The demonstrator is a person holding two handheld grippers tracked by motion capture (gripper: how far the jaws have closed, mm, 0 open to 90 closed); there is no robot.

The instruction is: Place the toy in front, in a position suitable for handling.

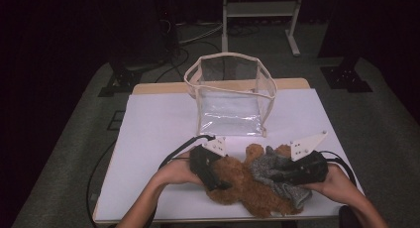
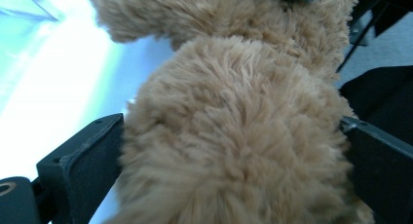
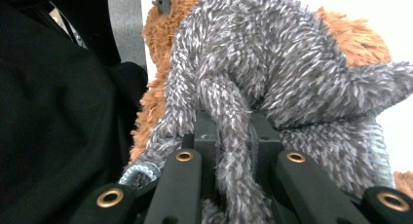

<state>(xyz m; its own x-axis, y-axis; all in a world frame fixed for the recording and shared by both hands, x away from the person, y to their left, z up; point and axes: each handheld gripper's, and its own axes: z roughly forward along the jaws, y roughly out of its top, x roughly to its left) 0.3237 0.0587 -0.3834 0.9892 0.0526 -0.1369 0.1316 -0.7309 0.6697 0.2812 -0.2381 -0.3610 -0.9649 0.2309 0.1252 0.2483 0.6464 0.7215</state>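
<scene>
A brown plush teddy bear [image 1: 240, 183] lies near the table's front edge, partly covered by a fuzzy grey knit garment [image 1: 270, 169]. My left gripper [image 1: 219, 183] clamps the bear from its left side. In the left gripper view both black jaws press into the brown fur [image 2: 234, 117] on either side of the left gripper [image 2: 234, 156]. My right gripper [image 1: 279, 177] comes in from the right, shut on the grey garment. In the right gripper view a strand of grey knit [image 3: 272, 63] is pinched in the right gripper [image 3: 233, 136], with brown fur [image 3: 156, 34] behind it.
A clear plastic bag [image 1: 230, 94] with beige trim stands open at the back middle of the white table [image 1: 158, 124]. Black cables trail off the left side. A white metal stand [image 1: 257, 10] is on the floor behind.
</scene>
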